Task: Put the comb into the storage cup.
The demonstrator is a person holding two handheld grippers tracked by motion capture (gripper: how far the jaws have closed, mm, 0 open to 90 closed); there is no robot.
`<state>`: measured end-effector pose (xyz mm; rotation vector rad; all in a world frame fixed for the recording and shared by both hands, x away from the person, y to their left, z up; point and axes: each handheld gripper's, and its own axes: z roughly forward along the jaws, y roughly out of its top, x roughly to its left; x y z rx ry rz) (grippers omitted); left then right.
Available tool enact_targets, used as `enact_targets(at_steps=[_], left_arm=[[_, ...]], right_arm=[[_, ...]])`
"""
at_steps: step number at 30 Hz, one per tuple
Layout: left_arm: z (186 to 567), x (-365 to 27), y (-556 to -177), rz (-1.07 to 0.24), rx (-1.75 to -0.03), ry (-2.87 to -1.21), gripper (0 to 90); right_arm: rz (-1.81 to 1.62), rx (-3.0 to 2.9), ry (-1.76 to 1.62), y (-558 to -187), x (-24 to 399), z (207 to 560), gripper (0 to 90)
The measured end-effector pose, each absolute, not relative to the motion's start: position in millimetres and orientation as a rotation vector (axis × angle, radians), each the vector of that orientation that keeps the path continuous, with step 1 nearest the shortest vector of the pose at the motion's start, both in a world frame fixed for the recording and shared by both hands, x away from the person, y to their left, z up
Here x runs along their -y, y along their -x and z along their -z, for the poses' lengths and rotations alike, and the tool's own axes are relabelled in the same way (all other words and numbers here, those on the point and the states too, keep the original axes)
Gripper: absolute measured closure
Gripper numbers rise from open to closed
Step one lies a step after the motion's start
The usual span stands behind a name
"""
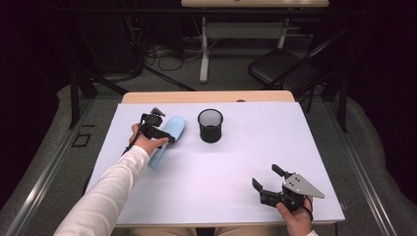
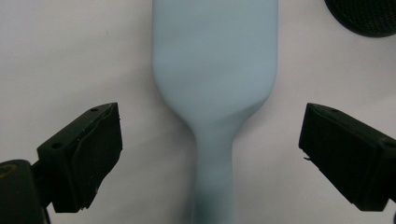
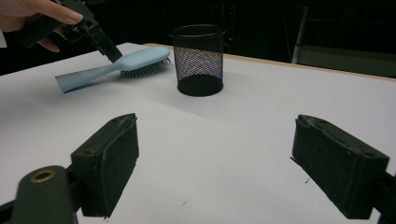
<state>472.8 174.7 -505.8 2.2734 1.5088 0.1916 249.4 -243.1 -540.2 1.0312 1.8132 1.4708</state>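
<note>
The pale blue hairbrush (image 1: 167,138) lies bristles-down on the white counter (image 1: 221,167) beside the black mesh cup (image 1: 210,125), ungrasped: the left claw (image 2: 210,154) straddles its neck, jaws apart, while the right claw (image 1: 268,179) waits apart, empty.

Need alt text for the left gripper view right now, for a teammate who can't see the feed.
Looking down past the open left claw, a pale blue hairbrush lies on the white table, its neck and handle running between the two black jaws, which stand apart from it on either side. The rim of a black mesh cup shows in the top right corner.
</note>
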Motion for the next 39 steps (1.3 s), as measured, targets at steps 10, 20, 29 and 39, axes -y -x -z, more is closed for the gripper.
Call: enact_targets(at_steps=[10, 20, 29, 39], left_arm=[[513.6, -170.9, -472.6, -0.149, -1.505, -2.307, 10.8], [525.4, -174.8, -472.6, -0.120, -1.522, -2.312, 15.8], [532.1, -174.6, -472.7, -0.133, -1.528, -2.337, 23.1], [534.0, -175.3, -473.1, -0.175, -1.550, -2.333, 30.0]], right_arm=[[-1.471, -1.818, -1.025, -249.5, 243.0, 540.2, 14.3], [-1.471, -1.824, -1.023, -249.5, 242.6, 540.3, 14.3], [-1.472, -1.826, -1.021, -249.6, 242.3, 540.3, 14.2], [-1.473, -1.831, -1.020, -249.4, 242.1, 540.3, 14.2]])
